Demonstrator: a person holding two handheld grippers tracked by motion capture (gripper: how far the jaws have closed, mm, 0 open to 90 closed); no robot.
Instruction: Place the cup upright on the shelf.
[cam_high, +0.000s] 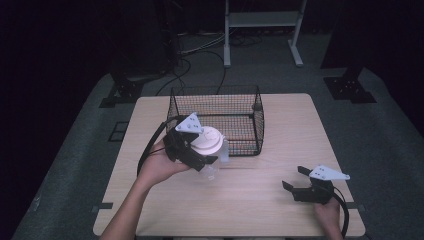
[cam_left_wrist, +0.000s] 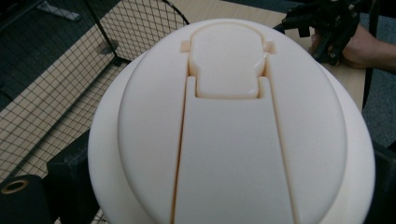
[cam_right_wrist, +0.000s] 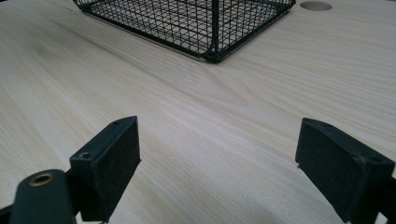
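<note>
My left gripper is shut on a clear bottle with a wide cream flip-top lid, held just above the table by the near left corner of the black wire basket. In the left gripper view the cream lid sits close between the black jaws, and the basket mesh lies to its left. My right gripper rests open near the table's front right, with nothing between its jaws. The right gripper view has its two pads wide apart over bare wood, with a basket corner ahead.
The light wooden table has free room at its right and along the front edge. A small round hole marks the tabletop beyond the basket. Black stands and cables sit on the grey floor behind the table.
</note>
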